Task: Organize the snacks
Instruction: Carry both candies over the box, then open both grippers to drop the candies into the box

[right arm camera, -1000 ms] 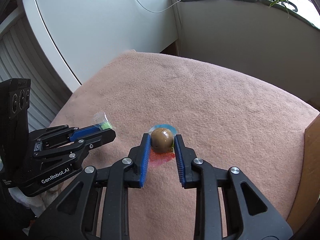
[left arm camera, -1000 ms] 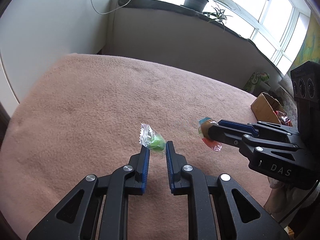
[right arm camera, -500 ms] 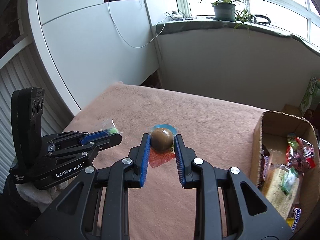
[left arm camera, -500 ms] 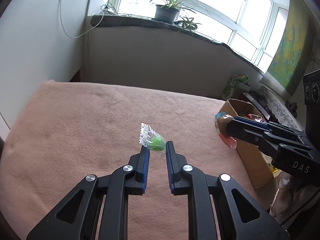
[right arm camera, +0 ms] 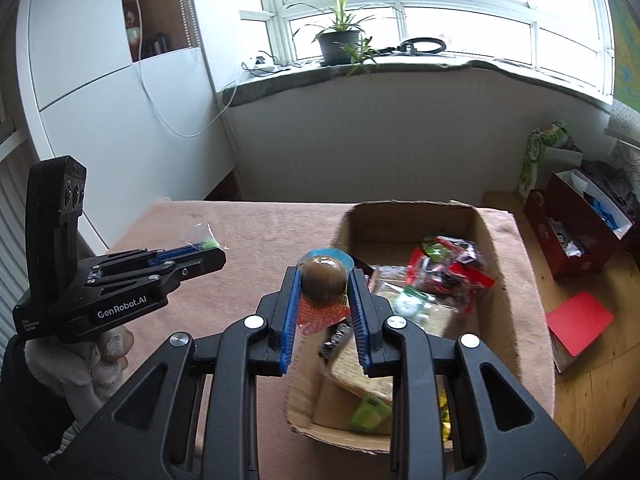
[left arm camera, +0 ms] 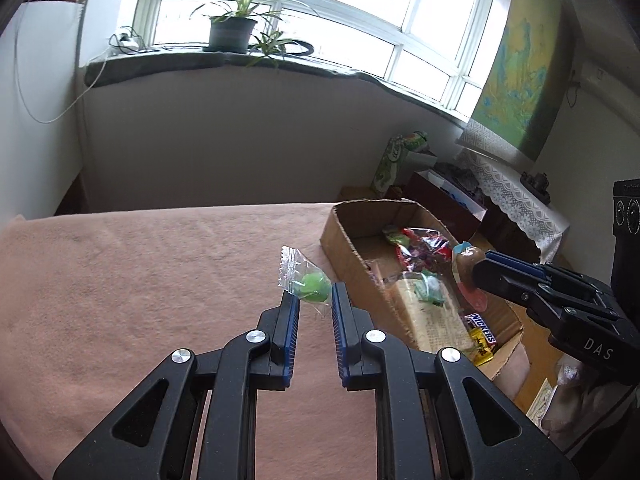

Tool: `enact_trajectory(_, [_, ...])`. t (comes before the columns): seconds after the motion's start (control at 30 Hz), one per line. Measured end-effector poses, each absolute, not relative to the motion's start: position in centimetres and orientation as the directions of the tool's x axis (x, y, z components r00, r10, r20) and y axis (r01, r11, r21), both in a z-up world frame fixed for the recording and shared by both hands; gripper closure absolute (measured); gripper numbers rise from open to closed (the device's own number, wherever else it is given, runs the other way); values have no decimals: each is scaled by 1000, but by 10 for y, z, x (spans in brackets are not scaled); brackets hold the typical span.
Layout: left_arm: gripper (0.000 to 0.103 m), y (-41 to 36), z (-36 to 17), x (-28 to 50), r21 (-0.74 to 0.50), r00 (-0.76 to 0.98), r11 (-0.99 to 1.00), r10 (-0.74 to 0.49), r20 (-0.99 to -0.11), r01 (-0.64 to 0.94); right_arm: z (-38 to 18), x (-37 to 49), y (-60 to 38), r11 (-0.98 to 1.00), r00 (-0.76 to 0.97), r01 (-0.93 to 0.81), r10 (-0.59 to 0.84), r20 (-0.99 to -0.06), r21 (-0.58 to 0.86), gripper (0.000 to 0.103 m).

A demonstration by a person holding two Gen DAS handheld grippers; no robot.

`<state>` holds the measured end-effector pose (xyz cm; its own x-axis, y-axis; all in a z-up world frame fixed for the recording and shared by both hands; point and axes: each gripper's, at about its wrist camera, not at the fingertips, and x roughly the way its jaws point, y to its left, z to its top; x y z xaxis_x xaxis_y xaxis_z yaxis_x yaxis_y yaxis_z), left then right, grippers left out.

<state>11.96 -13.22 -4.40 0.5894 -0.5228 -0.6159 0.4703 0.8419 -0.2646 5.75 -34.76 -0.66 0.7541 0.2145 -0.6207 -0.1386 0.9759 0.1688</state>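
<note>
Green wrapped candy (left arm camera: 313, 294) clamped in left claw (left arm camera: 314, 304) above pink blanket (left arm camera: 140, 280). Brown ball snack (right arm camera: 323, 280) clamped in right claw (right arm camera: 323, 286), over cardboard box (right arm camera: 416, 216) of snacks.

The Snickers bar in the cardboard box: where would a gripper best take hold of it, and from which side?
Probably from above, jaws across the short width of the Snickers bar. It lies flat among other packets near the cardboard box wall, so a side approach looks blocked. Part of it is hidden.
</note>
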Motion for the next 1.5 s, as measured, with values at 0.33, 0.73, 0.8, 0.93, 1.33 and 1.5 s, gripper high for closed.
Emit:
enact_trajectory(0.33, [88, -200, -52, 139, -275, 511, 800, -564, -649, 533, -23, 43, -412, 979, 752, -19, 148, -642, 204, 78])
enact_trajectory(0.73, [88, -258, -56, 167, -224, 476, 787, -544, -691, 574, -34, 65, -435, 970, 742, -8, 169, -648, 243, 78])
enact_trajectory(0.8, [88, -264, -58, 171, -216, 472, 786, -540, -697, 580, -37, 70, -436, 969, 738, -8, 171, -653, 246, 78])
enact_trajectory(0.93, [88, -276, -60, 174, -204, 461, 782, -533, -709, 589, -42, 76, -438, 968, 731, -10, 179, -659, 252, 78])
enact_trajectory(1.33, [87, -281, -62, 176, -193, 454, 781, -523, -721, 594, -48, 78, -436, 967, 718, -5, 182, -672, 256, 71])
enact_trajectory(1.5, [84, -283, -61, 174, -185, 455, 780, -520, -722, 598, -46, 76, -434, 971, 718, -2, 167, -676, 238, 63])
